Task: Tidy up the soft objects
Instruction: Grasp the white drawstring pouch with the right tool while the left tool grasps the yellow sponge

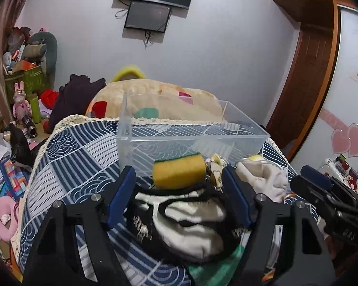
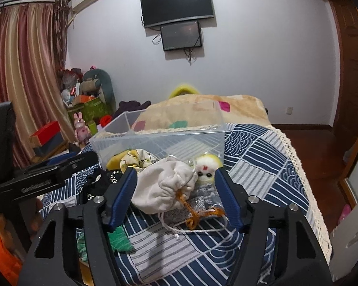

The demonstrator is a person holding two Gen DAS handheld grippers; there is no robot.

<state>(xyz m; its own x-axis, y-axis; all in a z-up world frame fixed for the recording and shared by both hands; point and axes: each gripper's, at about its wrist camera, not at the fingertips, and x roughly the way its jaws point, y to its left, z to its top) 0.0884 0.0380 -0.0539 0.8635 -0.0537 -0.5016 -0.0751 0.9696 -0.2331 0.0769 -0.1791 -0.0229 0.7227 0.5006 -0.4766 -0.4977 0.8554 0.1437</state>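
Observation:
A clear plastic bin (image 1: 250,134) (image 2: 121,140) stands on the patterned cloth (image 1: 78,157). In front of it lie a yellow and green sponge (image 1: 179,170), a black and white fabric piece (image 1: 193,219), a white drawstring pouch (image 1: 265,176) (image 2: 164,186), a yellow patterned cloth (image 2: 138,159) and a small yellow and white plush (image 2: 207,166). My left gripper (image 1: 177,181) is open, its fingers on either side of the fabric piece. My right gripper (image 2: 175,180) is open around the pouch; it also shows at the right of the left wrist view (image 1: 327,190).
A folded beige blanket (image 2: 202,112) lies behind the bin. A green cloth (image 2: 118,238) and a grey knit piece (image 2: 198,202) lie on the cloth. Cluttered boxes and toys (image 2: 88,109) fill the far left corner. The cloth's lace edge (image 2: 305,181) drops off at right.

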